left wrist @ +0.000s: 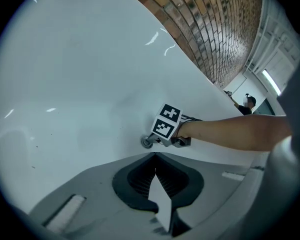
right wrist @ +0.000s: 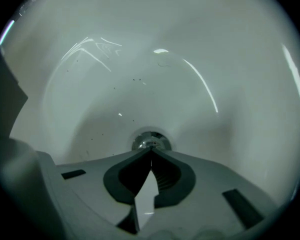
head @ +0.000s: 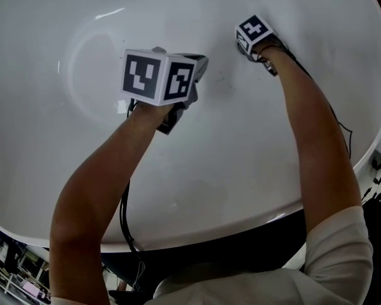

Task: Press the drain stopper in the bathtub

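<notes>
- The white bathtub [head: 57,170] fills nearly the whole head view, its rim curving along the bottom and right edges of the frame.
- A brick wall [left wrist: 210,24] shows above the tub's rim, in the upper right of the left gripper view.
- The person's two bare arms reach down into the tub: the left arm [head: 95,196] from the lower left of the head view, the right arm [head: 317,138] from the lower right.
- The left gripper [left wrist: 155,156] hangs over the tub floor near the centre of the head view. Its fingers are pressed together at the tips, with nothing between them.
- The right gripper [right wrist: 151,153] sits in the upper right of the head view, well apart from the left one. Its fingers are also closed tip to tip and hold nothing.
- A black cable [head: 340,122] trails along the right arm.
- The drain stopper [right wrist: 150,140], round and shiny metal, lies in the tub floor just below the centre of the right gripper view. The right gripper's closed tips point straight at its near edge and seem to touch it, though the contact itself is hard to make out.
</notes>
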A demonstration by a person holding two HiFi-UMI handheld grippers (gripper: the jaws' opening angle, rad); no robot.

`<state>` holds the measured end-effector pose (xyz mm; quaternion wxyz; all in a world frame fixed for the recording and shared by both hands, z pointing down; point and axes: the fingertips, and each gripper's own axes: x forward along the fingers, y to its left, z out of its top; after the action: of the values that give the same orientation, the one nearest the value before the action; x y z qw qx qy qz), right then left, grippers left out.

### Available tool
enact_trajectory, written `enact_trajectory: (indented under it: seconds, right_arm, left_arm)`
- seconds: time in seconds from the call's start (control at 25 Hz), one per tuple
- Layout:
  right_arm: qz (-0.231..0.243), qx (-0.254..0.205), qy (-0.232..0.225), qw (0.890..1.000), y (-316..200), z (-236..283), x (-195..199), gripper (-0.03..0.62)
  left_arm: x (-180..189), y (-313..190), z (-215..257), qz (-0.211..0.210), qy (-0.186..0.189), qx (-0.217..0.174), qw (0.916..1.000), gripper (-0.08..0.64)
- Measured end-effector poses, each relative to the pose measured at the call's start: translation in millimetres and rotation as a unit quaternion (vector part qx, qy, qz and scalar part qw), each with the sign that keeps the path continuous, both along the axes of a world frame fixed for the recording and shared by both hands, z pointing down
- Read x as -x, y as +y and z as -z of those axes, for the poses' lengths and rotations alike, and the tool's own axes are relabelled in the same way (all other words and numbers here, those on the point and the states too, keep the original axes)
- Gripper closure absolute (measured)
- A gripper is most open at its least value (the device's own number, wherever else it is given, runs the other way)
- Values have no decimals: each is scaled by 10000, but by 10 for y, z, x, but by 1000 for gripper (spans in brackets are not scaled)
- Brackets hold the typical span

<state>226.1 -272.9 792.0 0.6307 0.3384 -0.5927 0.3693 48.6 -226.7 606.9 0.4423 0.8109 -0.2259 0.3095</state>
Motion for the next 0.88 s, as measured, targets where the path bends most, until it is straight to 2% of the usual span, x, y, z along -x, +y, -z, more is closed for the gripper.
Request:
enact_trajectory:
  seconds: [0.36,0.6,0.88]
  right_arm:
    - [64,-346,-208,9992,-236,325,277,577]
    - [7,-547,-270,9981,-330,628,315,577]
    - [-173,-951,-585,9936,-452,1007,464,577]
  left_arm:
    - [56,-44,85,68,-27,-123,9999,551]
    - [87,-66,290,92,34,-275,9996,551]
    - [136,-83,552,224,183,-484,9984,551]
